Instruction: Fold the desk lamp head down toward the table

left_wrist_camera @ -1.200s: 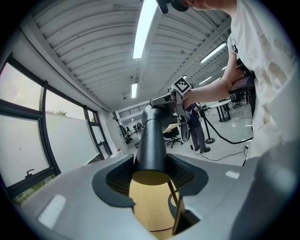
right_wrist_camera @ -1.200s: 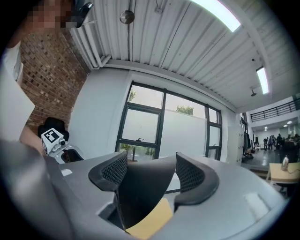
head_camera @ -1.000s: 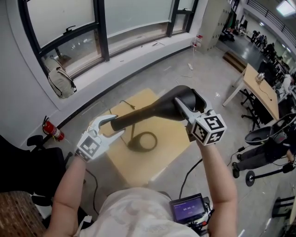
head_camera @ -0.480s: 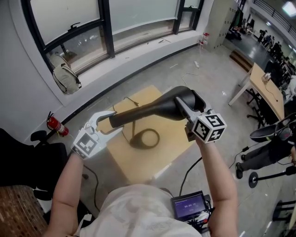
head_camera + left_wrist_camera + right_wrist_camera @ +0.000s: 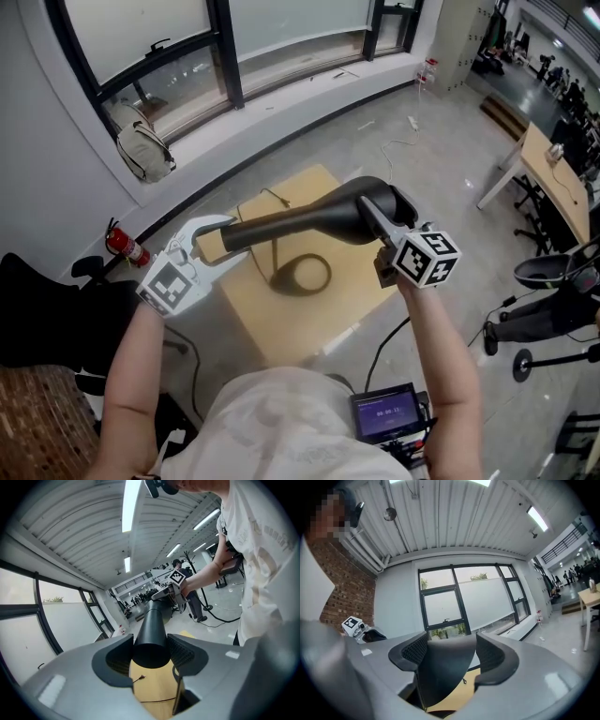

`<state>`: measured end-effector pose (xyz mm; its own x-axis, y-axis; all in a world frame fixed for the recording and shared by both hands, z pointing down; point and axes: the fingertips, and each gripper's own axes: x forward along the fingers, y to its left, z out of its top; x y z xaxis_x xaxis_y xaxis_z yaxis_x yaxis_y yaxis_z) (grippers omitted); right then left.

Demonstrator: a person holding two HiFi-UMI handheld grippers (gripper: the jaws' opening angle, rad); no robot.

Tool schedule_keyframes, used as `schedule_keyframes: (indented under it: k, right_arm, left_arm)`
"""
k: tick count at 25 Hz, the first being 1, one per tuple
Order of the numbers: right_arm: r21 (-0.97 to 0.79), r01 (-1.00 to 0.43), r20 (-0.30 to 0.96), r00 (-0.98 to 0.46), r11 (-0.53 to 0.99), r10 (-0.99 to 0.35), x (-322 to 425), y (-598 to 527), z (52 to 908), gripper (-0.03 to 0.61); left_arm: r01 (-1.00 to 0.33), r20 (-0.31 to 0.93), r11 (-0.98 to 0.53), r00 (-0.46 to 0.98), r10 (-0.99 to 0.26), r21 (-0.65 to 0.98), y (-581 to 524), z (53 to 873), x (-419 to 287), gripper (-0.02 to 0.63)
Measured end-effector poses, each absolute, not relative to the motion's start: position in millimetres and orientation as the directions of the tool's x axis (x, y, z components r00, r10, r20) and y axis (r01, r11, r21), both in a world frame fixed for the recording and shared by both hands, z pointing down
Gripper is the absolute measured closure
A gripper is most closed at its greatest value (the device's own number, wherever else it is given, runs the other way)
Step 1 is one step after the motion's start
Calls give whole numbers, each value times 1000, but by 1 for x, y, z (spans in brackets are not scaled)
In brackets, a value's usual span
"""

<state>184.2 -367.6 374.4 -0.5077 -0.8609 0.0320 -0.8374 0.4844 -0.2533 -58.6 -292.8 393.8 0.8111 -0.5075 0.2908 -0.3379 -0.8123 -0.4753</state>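
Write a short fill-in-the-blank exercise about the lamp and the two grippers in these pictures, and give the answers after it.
1. The left gripper holds the lamp's arm, and the right gripper holds its ___.
2. The lamp's base on the table is shaped like a ___.
3. The fire extinguisher is coloured ___.
Missing words: head; ring; red.

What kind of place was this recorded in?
Likely an open office or lab hall: tall windows, a bare concrete floor, desks at far right, and a fire extinguisher.
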Motion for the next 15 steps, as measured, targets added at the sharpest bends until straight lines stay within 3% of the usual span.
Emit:
schedule_keyframes:
  k: [15]
  right_arm:
    - [-410, -763, 16, -553, 499, -833, 176, -374, 412, 241]
  left_arm:
    - [-306, 303, -817, 818, -488, -489, -288, 376, -60, 388]
